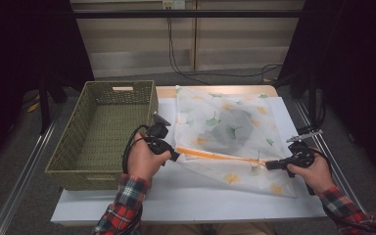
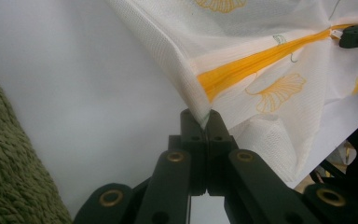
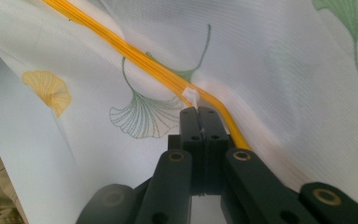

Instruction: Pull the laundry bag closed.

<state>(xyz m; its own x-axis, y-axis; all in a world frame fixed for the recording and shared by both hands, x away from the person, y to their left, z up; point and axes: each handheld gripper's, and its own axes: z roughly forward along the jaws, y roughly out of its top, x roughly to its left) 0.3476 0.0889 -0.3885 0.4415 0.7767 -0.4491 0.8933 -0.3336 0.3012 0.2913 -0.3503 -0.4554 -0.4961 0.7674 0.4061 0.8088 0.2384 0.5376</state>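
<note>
A white mesh laundry bag (image 1: 227, 132) printed with ginkgo leaves lies on the white table, a dark garment showing through it. An orange zipper (image 1: 215, 155) runs along its near edge. My left gripper (image 1: 175, 155) is shut on the bag's corner (image 2: 200, 116) at the zipper's left end. My right gripper (image 1: 269, 165) is shut on the white zipper pull (image 3: 191, 98) near the zipper's right end. In the left gripper view the zipper (image 2: 261, 63) stretches away to the right gripper's jaws (image 2: 356, 36). The fabric between them is lifted and taut.
A green woven basket (image 1: 105, 134) stands empty at the left of the table, close to my left hand. The white table surface (image 1: 186, 196) extends in front of the bag. Cables hang by the back wall.
</note>
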